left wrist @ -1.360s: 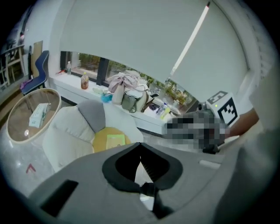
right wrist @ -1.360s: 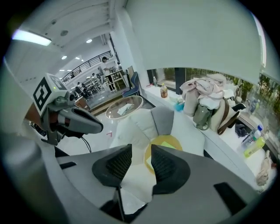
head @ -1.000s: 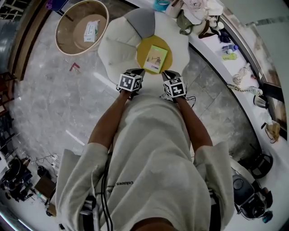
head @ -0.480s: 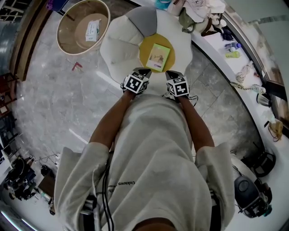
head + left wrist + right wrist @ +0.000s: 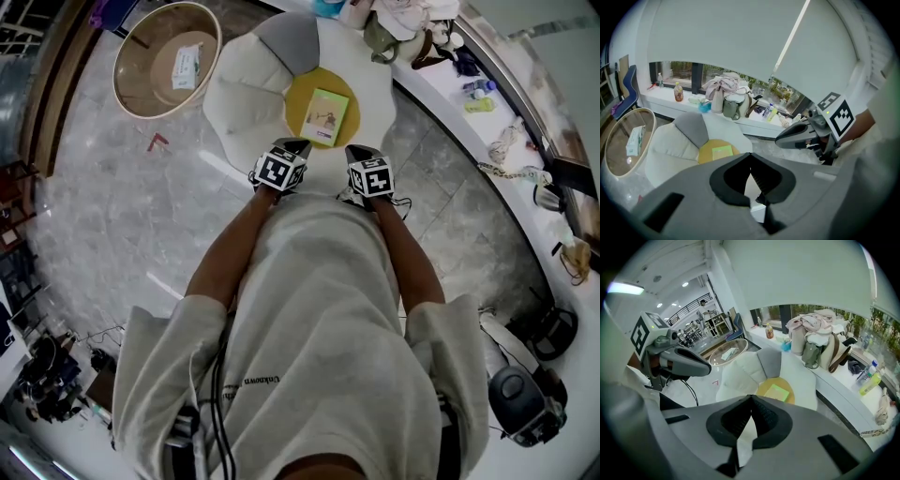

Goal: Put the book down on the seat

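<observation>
Marble floor (image 5: 112, 187) ringed the seat (image 5: 239, 94); book (image 5: 325, 116) lay on it, upper centre; left gripper (image 5: 750, 153), right gripper (image 5: 751, 397) closed, seemingly empty; best withdrawn straight.

The green book (image 5: 325, 116) lies on the yellow seat cushion (image 5: 298, 99).

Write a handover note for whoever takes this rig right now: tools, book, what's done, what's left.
Tools: left tool shut and empty; right tool shut and empty. Both are held close to the person's body, short of the seat.
Things: the green book lies flat on the yellow cushion of the white seat; neither tool touches it.
Done: the book is down on the seat.
Left: nothing apparent for this job.
</observation>
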Demonstrator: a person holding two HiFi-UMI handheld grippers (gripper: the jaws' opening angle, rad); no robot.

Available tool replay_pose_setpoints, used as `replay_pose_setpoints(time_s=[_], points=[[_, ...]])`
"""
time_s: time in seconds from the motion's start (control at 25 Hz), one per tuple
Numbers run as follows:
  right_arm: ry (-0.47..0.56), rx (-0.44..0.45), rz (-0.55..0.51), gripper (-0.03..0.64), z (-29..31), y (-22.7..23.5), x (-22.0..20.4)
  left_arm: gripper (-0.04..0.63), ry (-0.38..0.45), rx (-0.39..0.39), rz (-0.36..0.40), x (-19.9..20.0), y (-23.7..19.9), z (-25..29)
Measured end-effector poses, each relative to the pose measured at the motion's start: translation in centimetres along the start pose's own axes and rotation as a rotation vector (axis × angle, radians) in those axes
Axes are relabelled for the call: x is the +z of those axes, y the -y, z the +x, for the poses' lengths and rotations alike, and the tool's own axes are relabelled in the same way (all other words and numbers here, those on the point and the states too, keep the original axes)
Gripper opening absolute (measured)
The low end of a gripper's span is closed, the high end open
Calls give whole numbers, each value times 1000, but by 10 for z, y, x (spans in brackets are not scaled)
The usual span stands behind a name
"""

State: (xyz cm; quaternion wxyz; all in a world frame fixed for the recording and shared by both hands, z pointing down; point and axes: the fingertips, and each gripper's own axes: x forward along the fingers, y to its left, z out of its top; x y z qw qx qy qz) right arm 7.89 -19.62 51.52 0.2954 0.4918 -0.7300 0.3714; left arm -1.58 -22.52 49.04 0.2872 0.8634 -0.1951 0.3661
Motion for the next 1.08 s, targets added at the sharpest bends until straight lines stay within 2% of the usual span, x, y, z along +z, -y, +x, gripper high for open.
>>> replay_pose_setpoints(time_s=[0.4,0.64,0.8,1.08], points=[[-10,-3,16,6,0,0,-6,9,7,13,-11,-2,-2,-2],[-16,-4,24,6,-4,-1,-10,9,51,41,-84,-2,-12,-11],[-9,3,33,6,-5,-1,-11,9,60,52,-100,-3,-13,-13],[0,1,-5,6,-6,-1,-2,9,84,79,-160,-5,-24,-20]])
